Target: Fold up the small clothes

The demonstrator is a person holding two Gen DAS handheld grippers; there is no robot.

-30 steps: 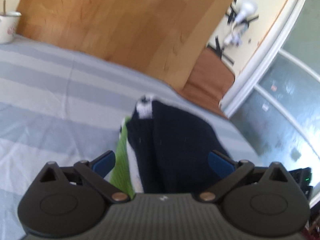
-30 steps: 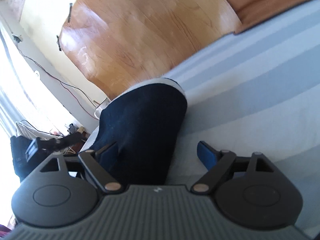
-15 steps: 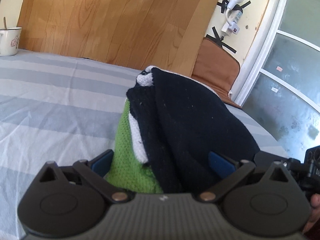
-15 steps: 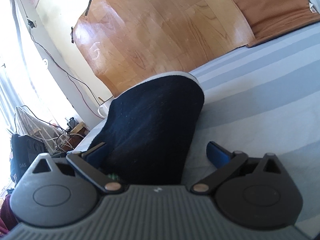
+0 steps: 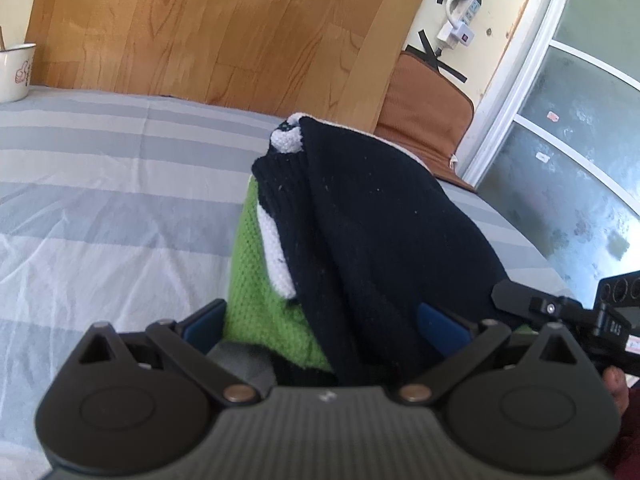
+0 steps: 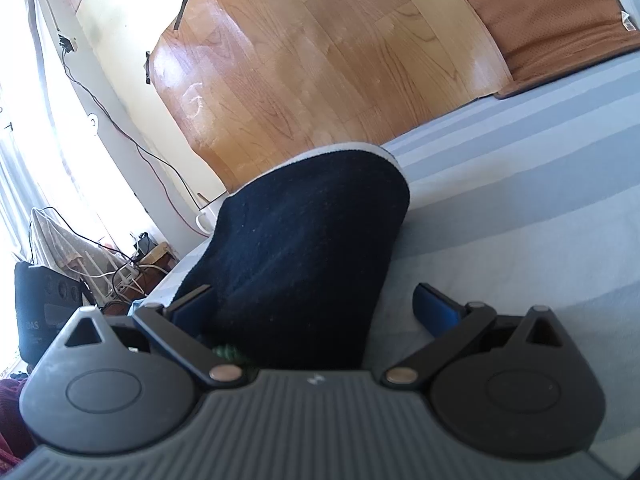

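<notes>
A small knit garment, navy with green and white bands (image 5: 360, 232), lies folded on the striped bed sheet (image 5: 100, 200). My left gripper (image 5: 324, 320) is open, its blue pads on either side of the garment's near end. My right gripper (image 6: 316, 304) is open too, the navy cloth (image 6: 304, 248) lying between its fingers, closer to the left pad. The right gripper's body shows at the right edge of the left wrist view (image 5: 568, 312). Whether either pad touches the cloth is hard to tell.
A wooden board (image 5: 224, 28) leans against the wall behind the bed. A white mug (image 5: 14, 72) stands at the far left. A brown cushion (image 5: 424, 104) lies near a glass door (image 5: 580, 160). Cables and bags (image 6: 60, 272) crowd the floor beside the bed.
Both cameras have tilted and moved closer, so the garment now looms larger between the fingers. Both grippers stay open and the garment keeps its folded shape.
</notes>
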